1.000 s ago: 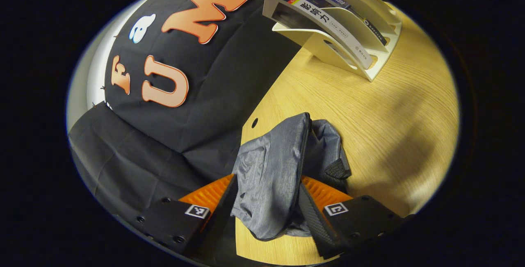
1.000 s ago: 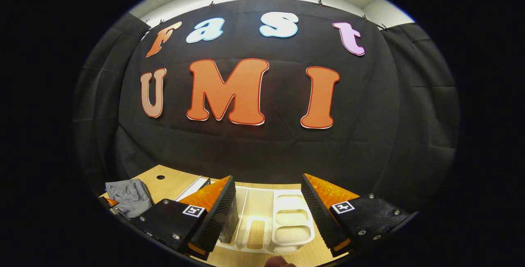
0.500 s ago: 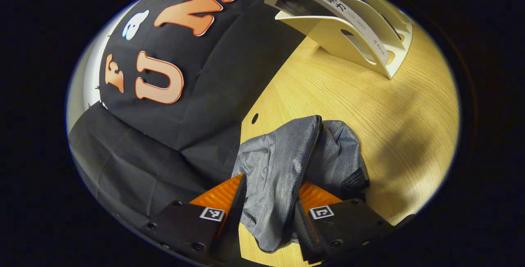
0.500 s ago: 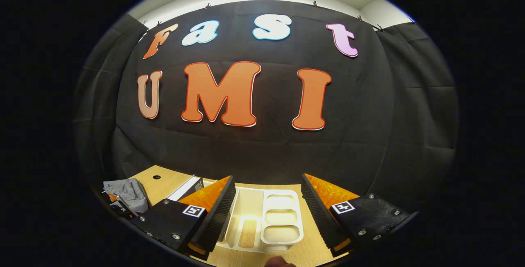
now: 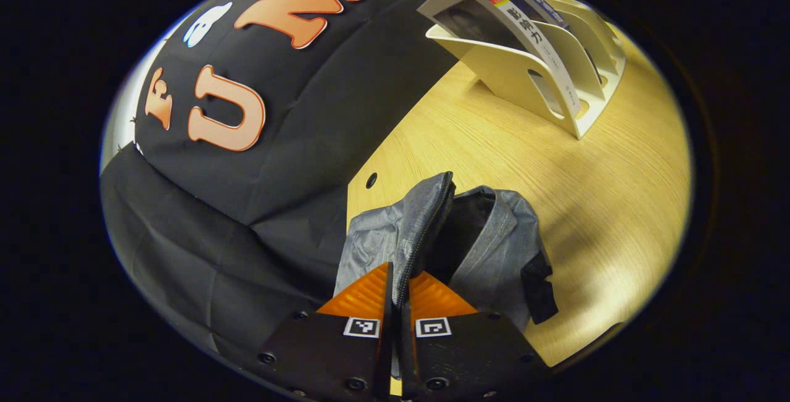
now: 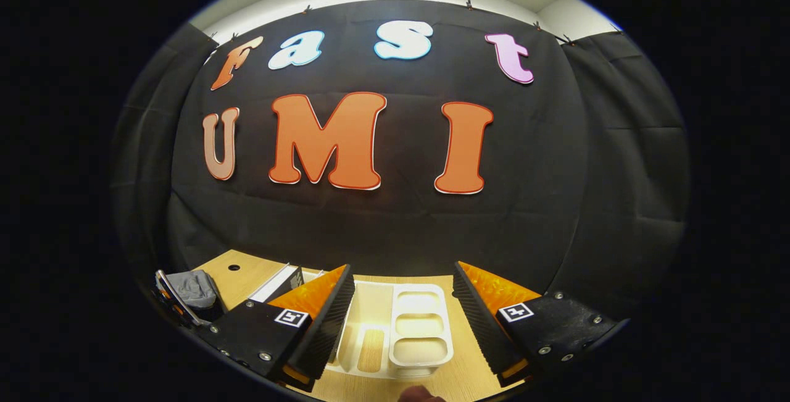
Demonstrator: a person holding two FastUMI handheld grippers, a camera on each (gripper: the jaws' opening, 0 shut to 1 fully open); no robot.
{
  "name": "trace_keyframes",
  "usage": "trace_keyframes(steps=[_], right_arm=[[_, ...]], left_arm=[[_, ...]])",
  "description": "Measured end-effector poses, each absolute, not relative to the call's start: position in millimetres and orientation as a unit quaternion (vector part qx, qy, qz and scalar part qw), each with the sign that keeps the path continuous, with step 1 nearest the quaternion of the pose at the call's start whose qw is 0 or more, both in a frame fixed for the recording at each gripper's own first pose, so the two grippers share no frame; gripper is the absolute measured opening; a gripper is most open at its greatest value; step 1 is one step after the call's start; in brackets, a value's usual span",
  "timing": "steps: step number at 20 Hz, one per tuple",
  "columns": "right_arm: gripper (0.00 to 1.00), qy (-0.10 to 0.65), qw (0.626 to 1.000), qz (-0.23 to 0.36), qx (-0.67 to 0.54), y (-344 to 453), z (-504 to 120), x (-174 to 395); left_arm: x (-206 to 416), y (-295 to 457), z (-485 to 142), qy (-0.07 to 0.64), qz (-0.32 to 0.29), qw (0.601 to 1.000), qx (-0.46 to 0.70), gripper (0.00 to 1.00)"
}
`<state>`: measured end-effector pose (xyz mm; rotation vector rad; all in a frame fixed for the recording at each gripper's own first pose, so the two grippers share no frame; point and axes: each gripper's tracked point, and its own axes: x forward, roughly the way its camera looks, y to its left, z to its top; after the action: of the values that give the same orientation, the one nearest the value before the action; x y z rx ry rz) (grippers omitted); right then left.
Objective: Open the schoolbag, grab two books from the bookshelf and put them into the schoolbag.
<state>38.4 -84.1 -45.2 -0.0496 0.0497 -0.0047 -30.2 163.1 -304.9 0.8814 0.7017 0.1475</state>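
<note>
Left gripper view: we see the left gripper (image 5: 397,294) with its jaws nearly pressed together, pinching the zipper edge of the grey schoolbag (image 5: 487,247); the cloth between the fingers is thin and partly hidden by them; the bag sits by the desk's (image 5: 555,161) edge next to the black cloth wall (image 5: 296,142), near a small round hole (image 5: 371,180) in the desktop; its mouth gapes a little, dark inside, contents not discernible; a black strap (image 5: 538,284) hangs at its side. We note the cream bookshelf (image 5: 543,75) well apart from the bag, toward the desk's far end; two books (image 5: 524,25) lean in its slots, their upper ends cut off at the view's edge.

Right gripper view: we see the right gripper (image 6: 404,306) with jaws spread wide, nothing between them, held above the bookshelf (image 6: 419,328); the shelf's empty slots show between the fingers; one book (image 6: 281,281) is mostly hidden behind the left-hand finger (image 6: 324,318), so we cannot make out a second there; the schoolbag (image 6: 192,288) lies near the desk's left edge, small and partly cut off; a fingertip-like shape at the bottom edge is too cropped to identify.
</note>
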Motion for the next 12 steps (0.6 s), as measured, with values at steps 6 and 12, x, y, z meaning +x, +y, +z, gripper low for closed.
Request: trace_keyframes(steps=[6, 12], right_arm=[[0.96, 0.042, 0.998, 0.001, -0.044, -52, -46, 40], [0.96, 0.078, 0.995, -0.006, -0.060, 9, -46, 44]], left_arm=[[-25, 179, -287, 0.368, 0.003, 0.871, 0.324, 0.06], [-14, 203, -259, 0.391, -0.076, 0.885, 0.242, 0.06]])
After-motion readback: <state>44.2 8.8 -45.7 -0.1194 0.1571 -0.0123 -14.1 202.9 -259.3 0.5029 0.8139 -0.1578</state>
